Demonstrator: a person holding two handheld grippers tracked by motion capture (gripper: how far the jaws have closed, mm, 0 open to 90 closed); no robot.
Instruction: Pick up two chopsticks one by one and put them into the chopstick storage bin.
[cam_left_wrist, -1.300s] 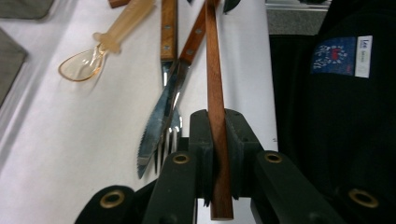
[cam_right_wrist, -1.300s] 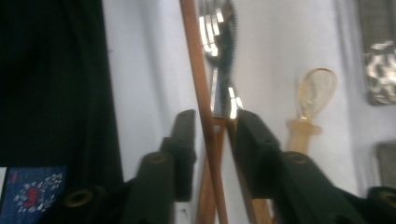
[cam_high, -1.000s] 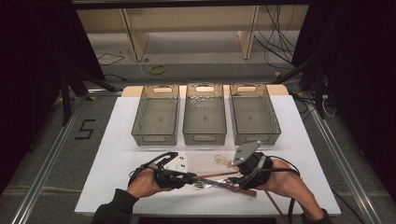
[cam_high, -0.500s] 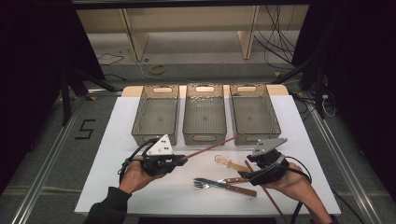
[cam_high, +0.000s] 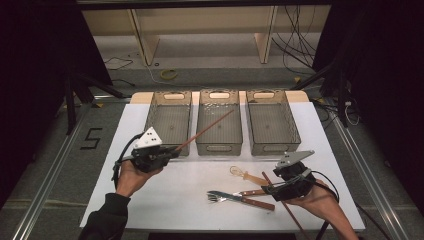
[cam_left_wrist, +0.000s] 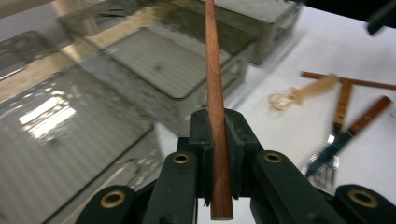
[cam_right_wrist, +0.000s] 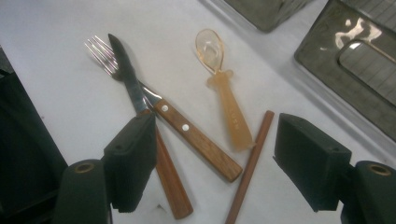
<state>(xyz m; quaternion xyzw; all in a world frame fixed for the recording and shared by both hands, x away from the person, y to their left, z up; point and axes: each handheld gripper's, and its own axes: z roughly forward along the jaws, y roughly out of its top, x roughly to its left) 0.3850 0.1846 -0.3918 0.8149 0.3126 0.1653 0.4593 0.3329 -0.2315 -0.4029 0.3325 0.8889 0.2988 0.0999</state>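
My left gripper is shut on a long brown chopstick, held near its end. The stick slants up and right over the middle bin. In the left gripper view the stick stands clamped between the jaws of the left gripper. My right gripper hovers low over the cutlery pile, its jaws just having opened wide. Beneath the right gripper lie a wooden-handled knife, a fork, an amber spoon and a second chopstick, none of them touched by the pads.
Three smoky see-through bins stand in a row at the back of the white mat: left bin, middle one, right bin. Dark floor and rails flank the table on both sides.
The left gripper has carried the chopstick away from the pile, to the left and upward toward the bins. The right gripper has drawn back to the right and its jaws have spread.
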